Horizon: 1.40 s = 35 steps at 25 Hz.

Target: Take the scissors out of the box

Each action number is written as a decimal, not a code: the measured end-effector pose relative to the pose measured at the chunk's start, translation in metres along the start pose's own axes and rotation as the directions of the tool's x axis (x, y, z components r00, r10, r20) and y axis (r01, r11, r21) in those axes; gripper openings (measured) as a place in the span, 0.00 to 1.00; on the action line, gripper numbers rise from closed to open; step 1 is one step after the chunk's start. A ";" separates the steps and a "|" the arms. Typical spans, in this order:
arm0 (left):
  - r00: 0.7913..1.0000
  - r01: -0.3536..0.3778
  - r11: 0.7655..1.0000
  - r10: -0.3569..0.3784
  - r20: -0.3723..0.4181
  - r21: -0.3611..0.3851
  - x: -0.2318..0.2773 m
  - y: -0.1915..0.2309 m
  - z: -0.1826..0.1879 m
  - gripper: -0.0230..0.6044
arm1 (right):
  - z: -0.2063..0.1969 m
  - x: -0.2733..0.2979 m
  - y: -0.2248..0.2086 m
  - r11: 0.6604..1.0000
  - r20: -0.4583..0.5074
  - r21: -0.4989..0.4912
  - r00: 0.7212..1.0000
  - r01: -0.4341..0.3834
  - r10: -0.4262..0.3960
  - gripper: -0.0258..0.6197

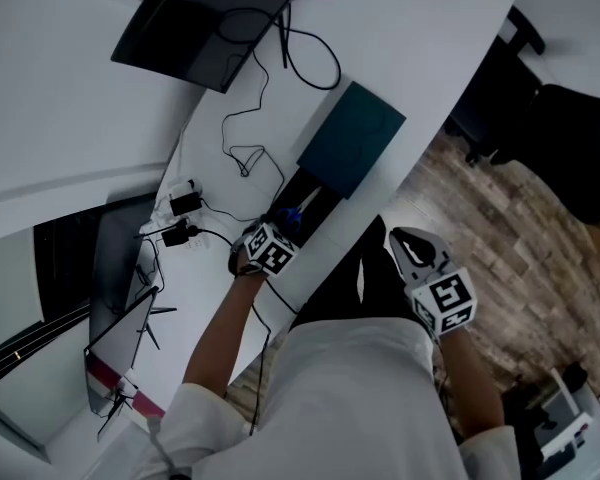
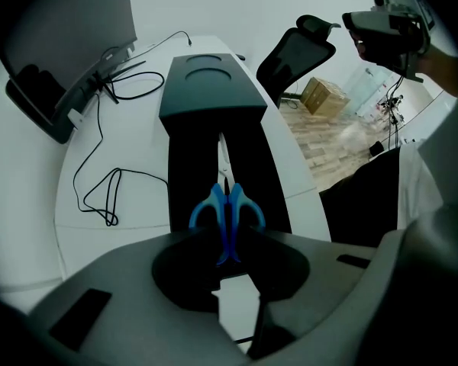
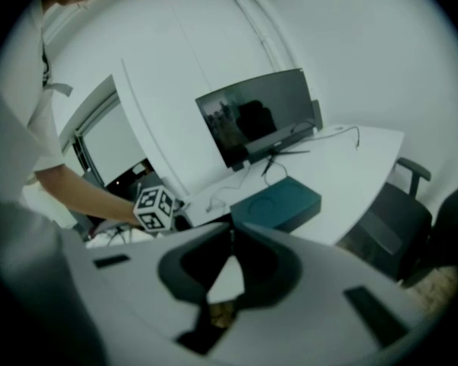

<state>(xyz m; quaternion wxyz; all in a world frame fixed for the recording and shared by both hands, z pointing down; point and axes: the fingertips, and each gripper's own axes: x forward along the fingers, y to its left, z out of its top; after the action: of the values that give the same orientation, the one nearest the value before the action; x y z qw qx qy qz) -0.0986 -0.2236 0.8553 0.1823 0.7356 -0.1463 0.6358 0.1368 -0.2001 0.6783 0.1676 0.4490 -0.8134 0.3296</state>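
— Folds of a white shirt (image 1: 350,398) are seen closest below the head camera. What is held by the left gripper (image 1: 283,226)?

— Blue-handled scissors (image 2: 226,219) are clamped between its jaws at the handles. The blades are pointed away from the gripper, down toward the open black box (image 2: 185,178).

— Where is that box placed?

— It is set on the white table (image 1: 430,58), close to the edge nearest the person. A dark teal lid (image 2: 208,90) is laid over its far end. The scissors are held above the uncovered part, but whether the blade tips are clear of the box cannot be told.

— And how is the right gripper (image 1: 407,240) held?

— It is kept off the table, beside the person and above the wood-patterned floor (image 1: 500,218). Its jaws are pressed together at the tips, and nothing is caught between them.

— What else is found on the table?

— A dark monitor (image 1: 210,18) is stood beyond the lid, and thin black cables (image 1: 245,153) are looped on the surface beside the box.
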 end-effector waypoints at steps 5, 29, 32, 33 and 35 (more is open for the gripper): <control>0.999 -0.017 1.000 0.018 0.043 -0.021 -0.011 0.001 -0.005 0.20 | 0.007 -0.001 0.009 0.999 0.000 -0.032 1.000 0.001 -0.001 0.10; 0.854 0.031 0.935 0.159 0.496 -0.353 -0.148 0.028 0.011 0.20 | 0.086 -0.011 0.059 0.967 0.052 -0.251 0.998 0.033 -0.020 0.10; 0.818 0.033 0.926 0.192 0.543 -0.376 -0.172 0.035 0.013 0.20 | 0.096 -0.010 0.063 0.964 0.068 -0.263 0.998 0.036 -0.018 0.10; 0.805 0.030 0.923 0.205 0.557 -0.384 -0.181 0.037 0.014 0.20 | 0.100 -0.009 0.066 0.963 0.071 -0.268 0.997 0.032 -0.014 0.10; 0.778 0.023 0.917 0.234 0.584 -0.399 -0.199 0.040 0.015 0.20 | 0.106 -0.007 0.073 0.959 0.081 -0.282 0.997 0.018 0.005 0.10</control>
<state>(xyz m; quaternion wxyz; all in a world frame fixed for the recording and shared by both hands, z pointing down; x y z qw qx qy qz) -0.1327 -0.2697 0.6596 0.2278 0.8432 -0.3615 0.3264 0.0816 -0.2412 0.5690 0.1980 0.4360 -0.8569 0.1910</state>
